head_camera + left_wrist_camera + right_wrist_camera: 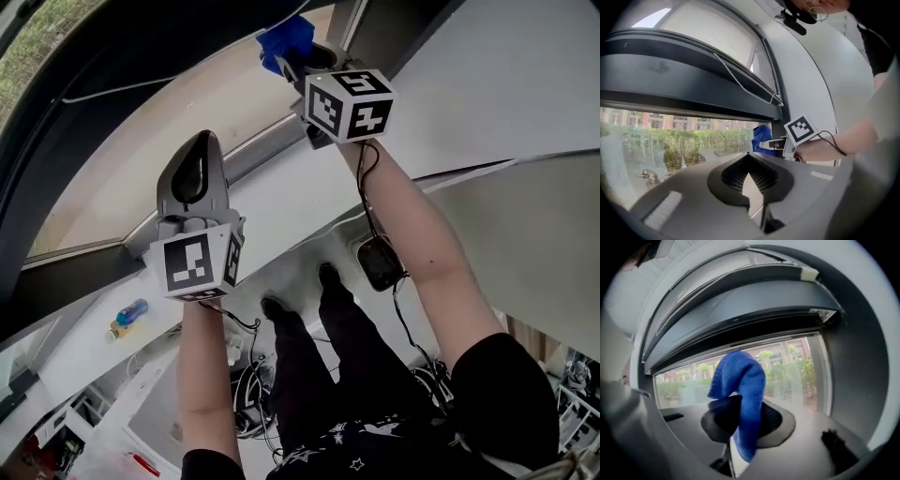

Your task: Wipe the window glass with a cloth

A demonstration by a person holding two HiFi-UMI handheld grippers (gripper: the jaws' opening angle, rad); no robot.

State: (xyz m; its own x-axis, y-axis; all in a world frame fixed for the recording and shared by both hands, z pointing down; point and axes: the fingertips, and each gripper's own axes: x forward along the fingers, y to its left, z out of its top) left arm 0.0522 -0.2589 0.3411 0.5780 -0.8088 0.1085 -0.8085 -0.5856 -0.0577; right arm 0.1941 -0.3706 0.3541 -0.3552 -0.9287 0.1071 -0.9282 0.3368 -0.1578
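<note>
The window glass [670,145] shows greenery and buildings outside, and appears too in the right gripper view [797,373]. A blue cloth [740,376] is folded up over the shut jaws of my right gripper [740,401], close to the glass near its right frame. In the head view the right gripper [298,64] is raised at the top of the pane with the cloth [286,37] bunched at its tip. My left gripper [200,141] is held lower and to the left, jaws together with nothing in them. The left gripper view shows its tips [748,155] aimed at the glass, and the cloth [761,137] beyond.
A dark blind housing [684,89] with a thin cord [740,82] hangs over the top of the window. A dark frame post [855,380] bounds the pane on the right. Below me are a blue bottle [128,314], cables and a black box [380,262].
</note>
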